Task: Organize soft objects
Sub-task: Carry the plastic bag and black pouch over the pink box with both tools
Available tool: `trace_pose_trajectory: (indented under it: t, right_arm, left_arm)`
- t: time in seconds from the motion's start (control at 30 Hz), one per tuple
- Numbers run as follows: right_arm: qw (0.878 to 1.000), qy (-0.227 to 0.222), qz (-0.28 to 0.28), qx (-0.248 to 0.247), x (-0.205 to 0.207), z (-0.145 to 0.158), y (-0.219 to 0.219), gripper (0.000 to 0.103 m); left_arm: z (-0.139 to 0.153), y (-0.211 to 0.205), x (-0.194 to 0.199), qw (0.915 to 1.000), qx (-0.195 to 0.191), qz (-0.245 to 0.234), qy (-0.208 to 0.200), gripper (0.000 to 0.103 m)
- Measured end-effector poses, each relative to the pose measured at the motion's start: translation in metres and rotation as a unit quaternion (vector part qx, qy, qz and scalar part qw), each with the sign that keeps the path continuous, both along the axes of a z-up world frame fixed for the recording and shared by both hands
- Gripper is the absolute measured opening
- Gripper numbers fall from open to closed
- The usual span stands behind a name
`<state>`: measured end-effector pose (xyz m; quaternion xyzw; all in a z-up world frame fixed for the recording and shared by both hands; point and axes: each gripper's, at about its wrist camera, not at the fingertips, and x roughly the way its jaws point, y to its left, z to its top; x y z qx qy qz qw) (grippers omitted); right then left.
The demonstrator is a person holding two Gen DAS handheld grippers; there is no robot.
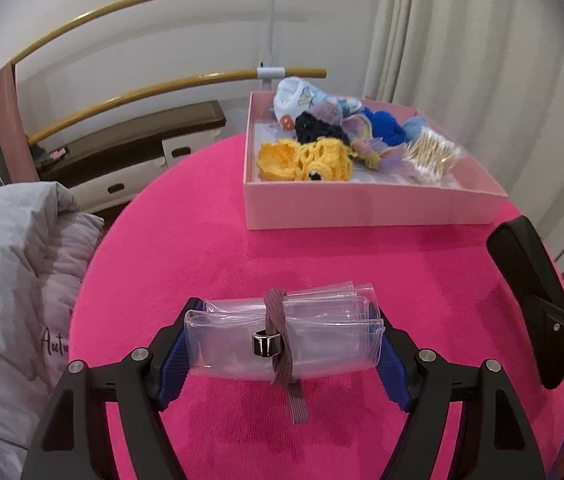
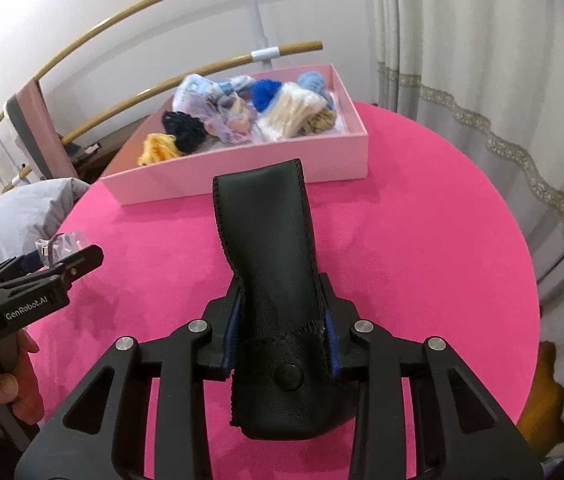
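My left gripper (image 1: 282,344) is shut on a bundle of clear plastic bags (image 1: 233,340) tied with a brownish elastic band, held just above the pink table cloth (image 1: 322,260). My right gripper (image 2: 284,320) is shut on a black leather pouch (image 2: 269,240) with a snap button, pointing toward the pink box (image 2: 241,168). The pink box (image 1: 362,204) at the far side holds several soft things: a yellow crochet piece (image 1: 306,158), a dark blue one (image 1: 318,128), a bright blue one (image 1: 386,126), patterned cloth and a bag of cotton swabs (image 1: 434,156). The pouch shows at the right edge of the left wrist view (image 1: 522,264).
The round table drops off on all sides. A grey padded jacket (image 1: 9,280) lies to the left. Wooden rails (image 1: 161,4) and a low cabinet stand behind; curtains (image 2: 482,60) hang at the right. The left gripper (image 2: 57,268) shows in the right wrist view.
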<state>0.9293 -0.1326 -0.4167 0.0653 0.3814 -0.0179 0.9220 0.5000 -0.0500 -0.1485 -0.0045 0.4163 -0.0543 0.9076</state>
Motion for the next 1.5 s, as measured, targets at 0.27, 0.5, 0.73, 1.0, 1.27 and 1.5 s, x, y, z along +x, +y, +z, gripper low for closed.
trace_pose_trajectory:
  t: [0.27,0.5,0.73,1.0,1.27,1.5]
  right_arm:
    - [0.999,-0.029,0.020,-0.006,-0.018,0.028,0.025,0.030]
    - [0.998,-0.048,0.034,-0.005,-0.030,0.042,0.040,0.030]
    - [0.997,-0.067,0.040,-0.002,-0.041,0.057,0.048,0.030]
    - [0.996,-0.082,0.045,0.000,-0.050,0.067,0.053,0.030]
    - [0.994,-0.100,0.052,0.008,-0.041,0.085,0.048,0.030]
    - [0.990,-0.127,0.054,0.003,-0.003,0.125,0.036,0.031]
  left_arm:
    - [0.031,0.009,-0.043,0.9996,0.003,0.003,-0.029,0.074]
    - [0.056,0.015,-0.071,0.9988,0.003,0.005,-0.049,0.074]
    - [0.082,0.018,-0.097,0.9973,-0.002,0.004,-0.073,0.074]
    - [0.099,0.015,-0.108,0.9962,-0.006,0.001,-0.087,0.074]
    - [0.116,0.009,-0.092,0.9947,-0.010,0.000,-0.102,0.074]
    - [0.135,0.005,-0.044,0.9927,-0.022,0.001,-0.119,0.074]
